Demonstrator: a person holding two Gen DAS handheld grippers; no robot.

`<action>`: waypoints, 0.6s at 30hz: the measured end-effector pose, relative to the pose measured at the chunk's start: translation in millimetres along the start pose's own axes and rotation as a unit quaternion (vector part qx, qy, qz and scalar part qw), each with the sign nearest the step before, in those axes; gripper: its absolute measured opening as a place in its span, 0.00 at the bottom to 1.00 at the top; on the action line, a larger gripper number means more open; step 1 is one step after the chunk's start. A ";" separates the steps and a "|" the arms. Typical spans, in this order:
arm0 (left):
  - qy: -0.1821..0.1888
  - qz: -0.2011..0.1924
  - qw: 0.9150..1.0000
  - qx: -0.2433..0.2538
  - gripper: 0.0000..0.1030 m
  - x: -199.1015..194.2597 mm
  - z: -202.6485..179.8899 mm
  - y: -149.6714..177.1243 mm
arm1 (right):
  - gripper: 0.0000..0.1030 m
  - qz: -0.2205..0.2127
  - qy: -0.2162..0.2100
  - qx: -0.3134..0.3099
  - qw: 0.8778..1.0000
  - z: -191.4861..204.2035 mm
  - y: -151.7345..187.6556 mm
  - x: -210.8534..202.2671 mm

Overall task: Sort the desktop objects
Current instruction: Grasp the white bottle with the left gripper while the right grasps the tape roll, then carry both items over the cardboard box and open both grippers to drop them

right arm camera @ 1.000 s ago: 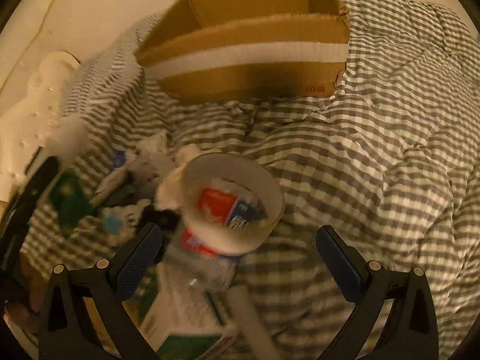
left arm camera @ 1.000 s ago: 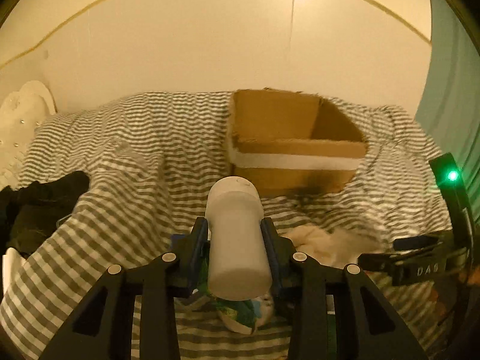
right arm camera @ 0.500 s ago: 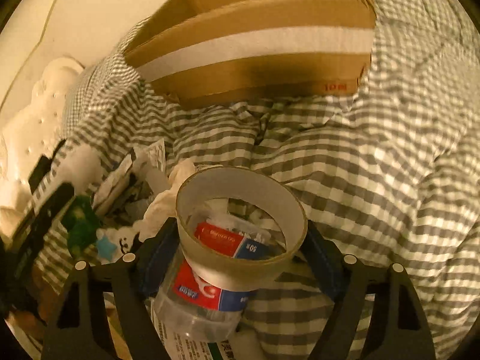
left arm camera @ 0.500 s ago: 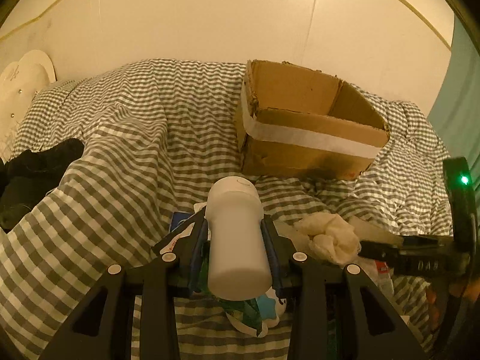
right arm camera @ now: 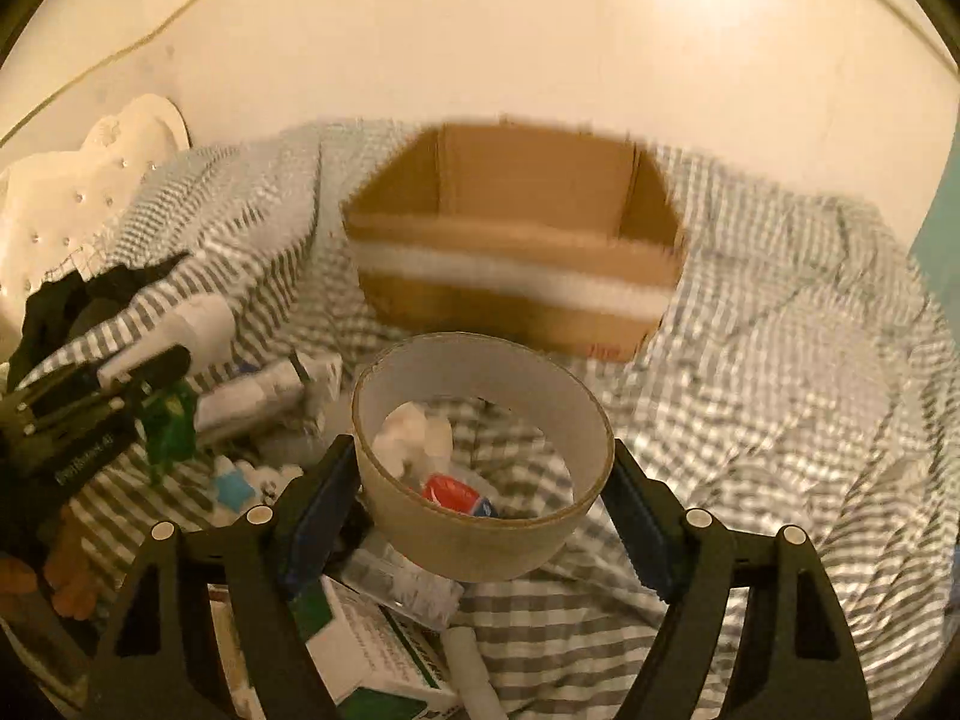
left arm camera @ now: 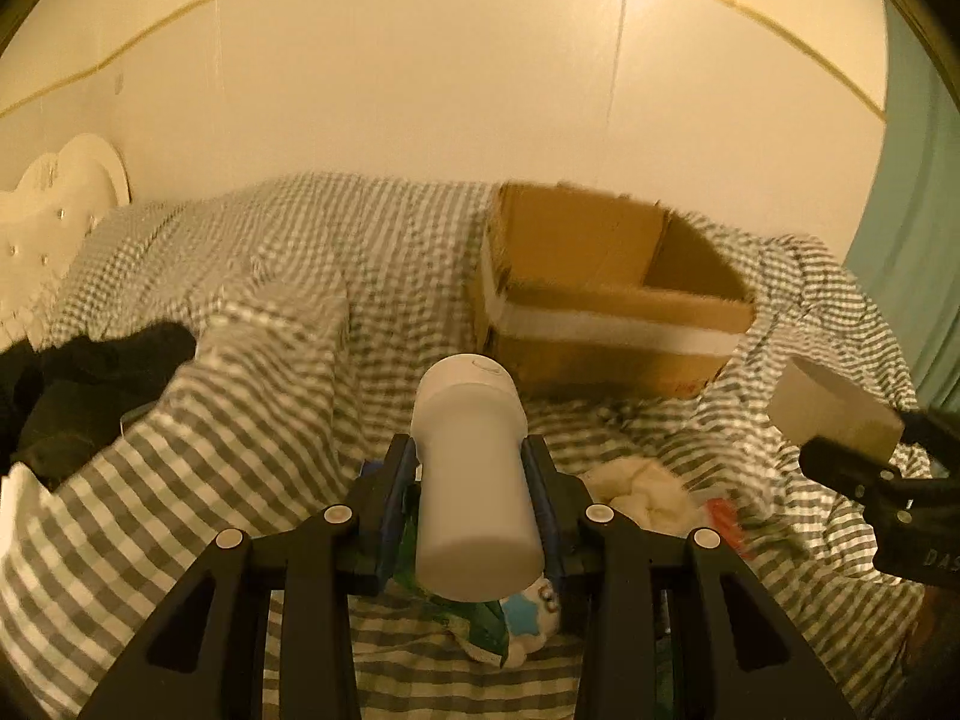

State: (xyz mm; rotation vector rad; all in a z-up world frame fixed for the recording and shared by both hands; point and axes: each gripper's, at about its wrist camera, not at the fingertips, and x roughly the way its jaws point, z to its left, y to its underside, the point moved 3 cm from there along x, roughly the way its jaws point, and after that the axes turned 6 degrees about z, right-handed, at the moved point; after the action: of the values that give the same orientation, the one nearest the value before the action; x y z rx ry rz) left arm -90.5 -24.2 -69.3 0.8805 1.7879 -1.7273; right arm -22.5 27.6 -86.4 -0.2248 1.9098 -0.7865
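- Box (right arm camera: 510, 276): an open cardboard carton, set on the checked quilt (right arm camera: 780, 360); it is seen at 12 o'clock from the right gripper (right arm camera: 483, 501) and at about 1 o'clock from the left gripper (left arm camera: 474, 498).
- Tape roll (right arm camera: 480, 456): held across its width between the right gripper's pads, which are set wide by the roll; its open end is turned up and toward the camera.
- Bottle (left arm camera: 471, 480): a white cylinder, clamped at a narrow setting by the left gripper; its long axis runs along the fingers, with the cap pointed toward the box.
- Deciding relation: the box mouth lies ahead of and above both loads in the frame. The right gripper appears squarer to it, so the roll is judged the likelier first drop.
- Clutter (right arm camera: 270, 450): cartons, a tube and wrappers are left at 9 o'clock of the roll, not yet sorted.
- Right gripper, in the left view (left arm camera: 858, 456): seen at 3 o'clock with the roll, beside the box's near corner.
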 end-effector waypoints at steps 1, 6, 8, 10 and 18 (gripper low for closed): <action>0.007 -0.006 1.000 0.004 0.36 -5.8 -3.8 -3.6 | 0.77 -0.011 0.007 -0.008 1.000 3.1 -2.0 -9.4; 0.034 -0.033 0.998 0.028 0.36 -29.8 -22.3 -27.8 | 0.77 -0.047 0.012 -0.019 0.999 11.3 -17.5 -40.7; 0.037 -0.048 0.998 0.036 0.36 -38.7 -27.8 -40.6 | 0.77 -0.057 0.018 -0.018 0.998 9.6 -25.5 -49.4; 0.040 -0.062 0.996 0.046 0.36 -43.9 -33.9 -57.0 | 0.77 -0.065 0.020 -0.013 0.998 6.4 -33.7 -57.0; 0.063 -0.075 0.994 0.050 0.36 -22.3 -53.8 -111.9 | 0.77 -0.089 0.029 0.032 0.995 -26.7 -72.8 -70.0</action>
State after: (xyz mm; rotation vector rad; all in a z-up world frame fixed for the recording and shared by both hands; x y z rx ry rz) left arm -154.0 28.4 26.2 0.9362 1.9059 -1.9068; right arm -26.2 16.3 17.4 -0.3392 1.9346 -0.9803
